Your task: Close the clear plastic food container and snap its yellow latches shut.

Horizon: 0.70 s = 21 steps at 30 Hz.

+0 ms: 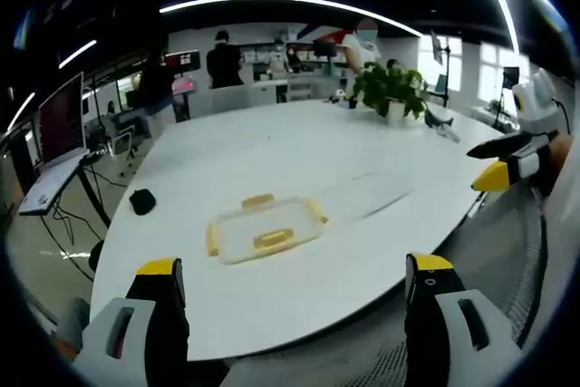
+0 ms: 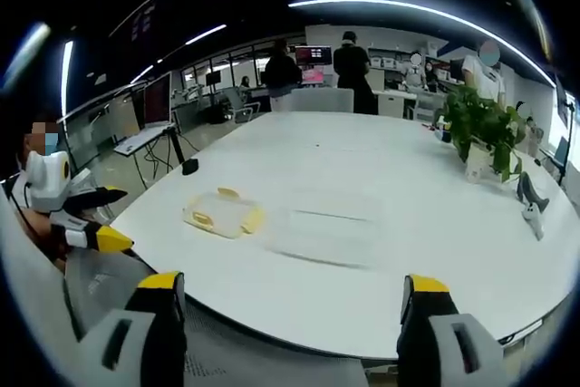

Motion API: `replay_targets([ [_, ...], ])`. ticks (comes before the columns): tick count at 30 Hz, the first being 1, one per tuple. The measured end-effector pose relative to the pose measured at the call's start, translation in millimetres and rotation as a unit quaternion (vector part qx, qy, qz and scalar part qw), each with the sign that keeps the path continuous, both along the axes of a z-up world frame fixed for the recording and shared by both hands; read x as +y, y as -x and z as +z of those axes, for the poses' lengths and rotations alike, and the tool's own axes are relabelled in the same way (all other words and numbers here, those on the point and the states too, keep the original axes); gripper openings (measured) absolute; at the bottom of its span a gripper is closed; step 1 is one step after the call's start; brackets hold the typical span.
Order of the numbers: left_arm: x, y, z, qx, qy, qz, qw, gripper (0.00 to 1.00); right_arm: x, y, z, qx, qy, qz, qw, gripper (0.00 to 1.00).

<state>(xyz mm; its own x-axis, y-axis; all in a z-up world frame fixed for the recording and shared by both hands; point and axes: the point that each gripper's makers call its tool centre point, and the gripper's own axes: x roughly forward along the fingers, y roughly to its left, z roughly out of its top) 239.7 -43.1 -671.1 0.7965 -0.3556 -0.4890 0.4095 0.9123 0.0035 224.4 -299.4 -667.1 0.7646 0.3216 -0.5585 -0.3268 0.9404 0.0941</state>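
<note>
An open-plan office is seen under curved ceiling light strips, with a large white oval table (image 1: 299, 151) taking up the middle of both views. Its near edge runs just beyond the jaws, and bare tabletop lies all around the task's things, so there is open room on every side. A mesh office chair (image 1: 535, 269) stands at the table's edge at 4 o'clock in the left gripper view.

The clear food container (image 1: 265, 228), with yellow latches, rests near the near edge at about 7 o'clock of the table in the left gripper view; three latches can be counted there. A clear lid (image 2: 331, 228) lies flat just beside it, apart from it. One potted plant (image 2: 485, 133) stands toward the far side at 2 o'clock. One small black object (image 1: 142, 201) lies at 9 o'clock near the left edge. A monitor (image 1: 59, 120) is seen on a side desk. No writing can be read.

The left gripper (image 1: 294, 274) is held off the table with jaws spread wide, grasping nothing. The right gripper (image 2: 288, 292) is likewise spread and empty, clear of the container
</note>
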Motion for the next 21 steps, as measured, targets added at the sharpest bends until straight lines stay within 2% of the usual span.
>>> replay_targets([
  [12, 0, -0.6, 0.9, 0.002, 0.004, -0.001, 1.0, 0.99, 0, 0, -0.8, 0.003, 0.008, 0.006, 0.9999, 0.99],
  [18, 6, -7.6, 7.6, -0.004, 0.014, -0.003, 0.9999, 0.98, -7, -11, 6.4, -0.014, 0.038, 0.022, 0.9989, 0.99],
  [21, 8, -12.3, 10.4, -0.002, 0.024, -0.012, 0.9996, 0.93, -5, -19, 9.2, -0.022, 0.044, 0.043, 0.9979, 0.98],
])
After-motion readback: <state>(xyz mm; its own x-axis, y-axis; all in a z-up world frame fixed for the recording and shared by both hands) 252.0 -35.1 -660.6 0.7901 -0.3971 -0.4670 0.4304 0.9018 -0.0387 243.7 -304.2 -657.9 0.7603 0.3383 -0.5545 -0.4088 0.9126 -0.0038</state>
